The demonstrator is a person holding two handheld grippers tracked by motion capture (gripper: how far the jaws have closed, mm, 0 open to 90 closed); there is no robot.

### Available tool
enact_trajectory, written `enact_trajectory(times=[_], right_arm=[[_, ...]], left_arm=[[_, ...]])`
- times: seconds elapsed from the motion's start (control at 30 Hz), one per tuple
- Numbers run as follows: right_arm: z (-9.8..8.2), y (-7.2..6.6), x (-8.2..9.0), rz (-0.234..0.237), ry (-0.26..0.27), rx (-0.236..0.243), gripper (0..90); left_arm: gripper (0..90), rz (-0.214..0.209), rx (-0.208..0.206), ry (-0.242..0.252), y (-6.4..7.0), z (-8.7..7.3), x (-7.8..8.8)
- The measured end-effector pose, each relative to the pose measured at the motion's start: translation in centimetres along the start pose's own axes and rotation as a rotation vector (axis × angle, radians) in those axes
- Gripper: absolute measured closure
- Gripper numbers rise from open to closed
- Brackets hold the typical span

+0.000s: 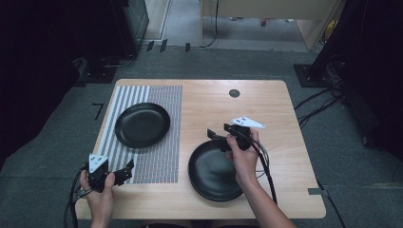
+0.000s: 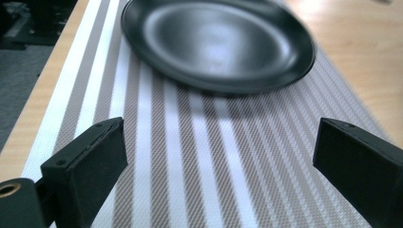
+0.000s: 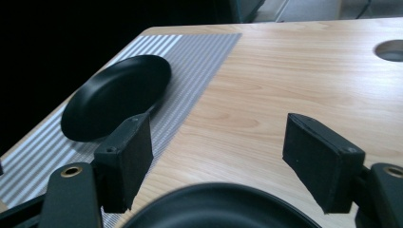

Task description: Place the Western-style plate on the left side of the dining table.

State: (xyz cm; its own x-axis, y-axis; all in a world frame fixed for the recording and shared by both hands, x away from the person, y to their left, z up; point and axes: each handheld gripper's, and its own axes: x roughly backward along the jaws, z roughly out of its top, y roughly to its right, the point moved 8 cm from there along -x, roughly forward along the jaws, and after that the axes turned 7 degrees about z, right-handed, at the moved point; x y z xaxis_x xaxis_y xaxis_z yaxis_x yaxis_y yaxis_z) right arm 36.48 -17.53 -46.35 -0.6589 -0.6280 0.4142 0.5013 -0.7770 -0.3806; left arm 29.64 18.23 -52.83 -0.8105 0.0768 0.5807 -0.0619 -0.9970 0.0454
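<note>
Your right claw (image 1: 217,138) is wide open and holds nothing, just above the far rim of the near black plate (image 1: 209,173). That plate sits on the wood surface (image 1: 266,109), closest to your right hand.

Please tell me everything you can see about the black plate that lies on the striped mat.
The black plate is round and shallow, with a raised rim and a smooth, slightly glossy surface; it looks like plastic or glazed ceramic. It is empty and lies flat, right side up, on the far part of the striped mat, on the table's left side. Nothing else touches it. The left gripper is open and points toward it from the near end of the mat.
</note>
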Motion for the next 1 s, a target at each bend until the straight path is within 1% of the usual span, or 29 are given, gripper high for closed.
enact_trajectory(times=[0.13, 0.23, 0.27, 0.33, 0.43, 0.47, 0.53, 0.57, 0.6, 0.67, 0.7, 0.73, 0.77, 0.83, 0.87, 0.93, 0.97, 1.0], right_arm=[[-0.8, 1.2, 1.1, -0.021, 0.01, -0.006, 25.1], [-1.5, 2.0, 2.0, -0.038, 0.005, -0.008, 25.1], [-1.7, 2.3, 2.2, -0.045, 0.006, 0.0, 25.1], [-2.1, 2.9, 2.9, -0.064, 0.001, 0.011, 25.1], [-2.5, 3.8, 3.8, -0.079, 0.004, 0.017, 25.0], [-2.5, 3.8, 3.8, -0.079, 0.004, 0.017, 25.0], [-2.7, 4.4, 4.5, -0.088, 0.011, 0.013, 25.0], [-3.0, 5.0, 5.1, -0.099, 0.011, 0.006, 25.0], [-3.1, 5.3, 5.3, -0.105, 0.012, 0.007, 25.0], [-3.3, 5.6, 5.6, -0.11, 0.011, 0.004, 25.1], [-3.6, 6.1, 6.2, -0.114, 0.012, 0.001, 25.1], [-3.6, 6.3, 6.4, -0.114, 0.014, 0.001, 25.1], [-3.6, 6.3, 6.4, -0.114, 0.014, 0.001, 25.1], [-3.9, 7.1, 7.3, -0.12, 0.019, -0.01, 25.1], [-3.9, 7.1, 7.3, -0.12, 0.019, -0.01, 25.1], [-4.1, 7.7, 7.9, -0.128, 0.025, -0.018, 25.1], [-4.3, 8.4, 8.5, -0.139, 0.032, -0.027, 25.2], [-4.4, 8.6, 8.7, -0.143, 0.034, -0.031, 25.3]], left_arm=[[3.7, 0.02, 0.002, -0.015, -1.0, -1.1, 0.2], [3.7, 0.041, -0.009, -0.013, -1.7, -1.5, 0.3], [3.7, 0.046, -0.013, -0.018, -1.9, -1.7, 0.4], [3.7, 0.05, -0.016, -0.021, -2.3, -2.0, 0.4], [3.7, 0.053, -0.024, -0.032, -2.7, -2.5, 0.4], [3.7, 0.053, -0.024, -0.032, -2.7, -2.5, 0.4], [3.7, 0.06, -0.038, -0.036, -2.9, -2.7, 0.4], [3.7, 0.068, -0.051, -0.039, -3.2, -2.8, 0.4], [3.7, 0.071, -0.055, -0.04, -3.3, -2.9, 0.3], [3.7, 0.076, -0.055, -0.042, -3.5, -3.0, 0.3], [3.7, 0.082, -0.053, -0.042, -3.7, -3.0, 0.3], [3.7, 0.097, -0.054, -0.042, -4.1, -3.1, 0.2], [3.7, 0.097, -0.054, -0.042, -4.1, -3.1, 0.2], [3.8, 0.104, -0.048, -0.05, -4.6, -3.2, 0.2], [3.7, 0.104, -0.048, -0.05, -4.6, -3.2, 0.2], [3.7, 0.11, -0.047, -0.057, -4.9, -3.4, 0.1], [3.7, 0.11, -0.045, -0.06, -5.1, -3.5, 0.1], [3.8, 0.111, -0.044, -0.063, -5.3, -3.6, 0.1]])
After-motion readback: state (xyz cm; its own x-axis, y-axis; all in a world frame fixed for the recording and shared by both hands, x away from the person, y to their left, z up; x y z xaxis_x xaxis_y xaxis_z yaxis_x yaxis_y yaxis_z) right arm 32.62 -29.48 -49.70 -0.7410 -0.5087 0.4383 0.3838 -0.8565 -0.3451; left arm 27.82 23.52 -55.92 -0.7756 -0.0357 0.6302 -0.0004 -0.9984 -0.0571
